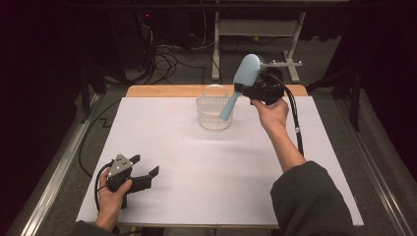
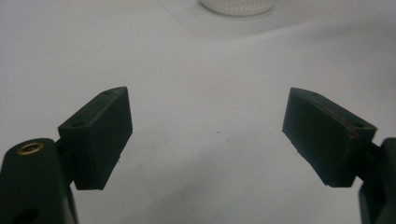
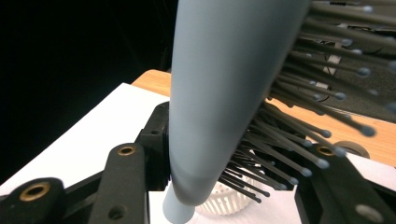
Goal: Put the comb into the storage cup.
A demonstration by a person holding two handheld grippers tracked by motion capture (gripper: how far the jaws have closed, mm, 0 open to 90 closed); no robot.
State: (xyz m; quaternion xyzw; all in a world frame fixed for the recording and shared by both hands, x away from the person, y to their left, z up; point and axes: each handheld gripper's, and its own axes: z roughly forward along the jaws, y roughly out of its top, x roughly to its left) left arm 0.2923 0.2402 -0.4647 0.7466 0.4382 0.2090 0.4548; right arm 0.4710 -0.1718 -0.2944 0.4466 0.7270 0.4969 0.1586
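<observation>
Hairbrush [image 1: 244, 78] clamped in rt claw [image 1: 242, 89], handle tip over basket [image 1: 213, 114]; lt claw [image 1: 145, 171] apart

Hairbrush [image 1: 244, 78]: pale blue, dark ball-tipped bristles; held in the air, tilted, head up, handle tip down over the basket.
Basket [image 1: 213, 114]: white, slotted, round, upright at the desk's far middle.

Pale blue hairbrush [image 1: 244, 78], white slatted basket [image 1: 213, 113]
</observation>
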